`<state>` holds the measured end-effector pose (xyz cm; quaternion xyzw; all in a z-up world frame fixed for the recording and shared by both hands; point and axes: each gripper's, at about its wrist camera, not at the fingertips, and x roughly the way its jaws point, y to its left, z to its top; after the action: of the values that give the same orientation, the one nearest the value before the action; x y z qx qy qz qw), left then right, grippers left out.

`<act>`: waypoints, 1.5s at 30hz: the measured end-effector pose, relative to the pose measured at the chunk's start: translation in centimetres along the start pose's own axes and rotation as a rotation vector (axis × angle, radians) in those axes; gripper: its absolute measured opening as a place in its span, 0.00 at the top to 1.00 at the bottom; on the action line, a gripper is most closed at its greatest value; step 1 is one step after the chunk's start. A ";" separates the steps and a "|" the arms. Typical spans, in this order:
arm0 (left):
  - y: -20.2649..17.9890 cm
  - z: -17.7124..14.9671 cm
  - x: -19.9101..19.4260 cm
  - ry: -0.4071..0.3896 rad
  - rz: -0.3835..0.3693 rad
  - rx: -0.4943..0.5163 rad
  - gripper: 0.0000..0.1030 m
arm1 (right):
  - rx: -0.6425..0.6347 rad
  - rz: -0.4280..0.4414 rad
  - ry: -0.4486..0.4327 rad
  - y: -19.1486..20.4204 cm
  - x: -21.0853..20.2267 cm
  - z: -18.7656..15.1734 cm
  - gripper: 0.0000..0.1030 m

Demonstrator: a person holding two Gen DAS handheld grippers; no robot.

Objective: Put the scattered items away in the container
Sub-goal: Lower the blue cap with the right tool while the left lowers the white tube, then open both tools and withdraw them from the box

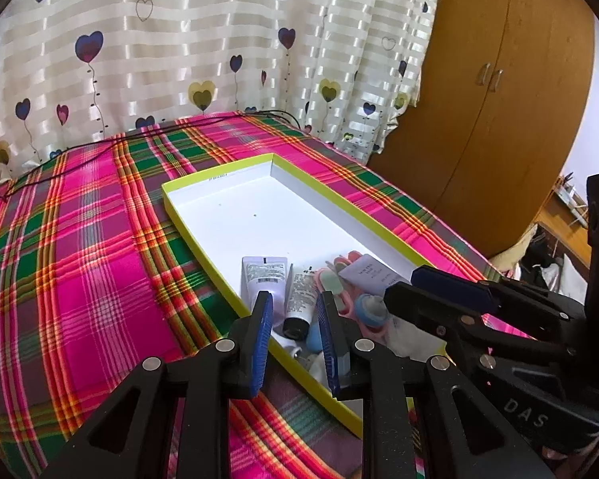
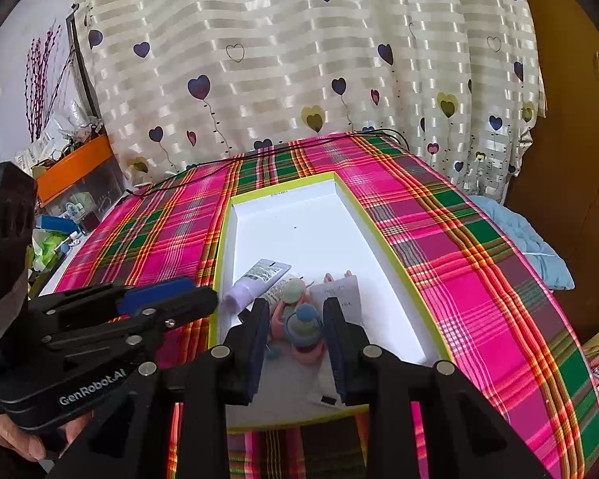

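Both claws are hovering over the near end of the container, a shallow white box with a yellow-green rim lying on the plaid-covered tabletop. Left claw is standing with its blue-padded jaws apart and nothing between them, poised over the box's near-left rim above the black-capped tube. Right claw is likewise standing apart, its jaws flanking the small blue-topped item without visibly pressing on it; whether the pads are touching it cannot be told.

Items are lying clustered at the near end of the box: a lavender tube, the black-capped tube, a pale booklet or packet, pink scissors-like pieces and the blue-topped item. Most of the box floor beyond them is showing bare white.

No loose items are showing on the plaid cloth in either view, so the tidying is probably at its closing step, with the last drop being made. Next move calls for lifting both claws clear of the box without dragging anything out, then checking the cloth outside the views for leftovers.
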<state>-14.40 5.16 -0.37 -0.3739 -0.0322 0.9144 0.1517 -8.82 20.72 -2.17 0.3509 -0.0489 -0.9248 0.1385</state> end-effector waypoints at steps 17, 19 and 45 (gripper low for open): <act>-1.2 -3.4 -4.2 0.011 0.017 0.003 0.77 | -0.053 -0.030 0.002 0.7 -3.9 -2.9 0.68; -1.4 -3.9 -4.6 0.013 0.018 0.003 0.77 | -0.057 -0.026 0.006 0.9 -4.2 -3.3 0.68; -1.9 -6.8 -9.2 -0.012 0.043 -0.032 0.77 | -0.098 -0.011 0.023 2.7 -6.4 -5.5 0.68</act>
<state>-3.02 3.79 1.24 -0.3713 -0.0397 0.9191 0.1257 0.02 20.00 -1.76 0.3546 0.0001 -0.9227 0.1511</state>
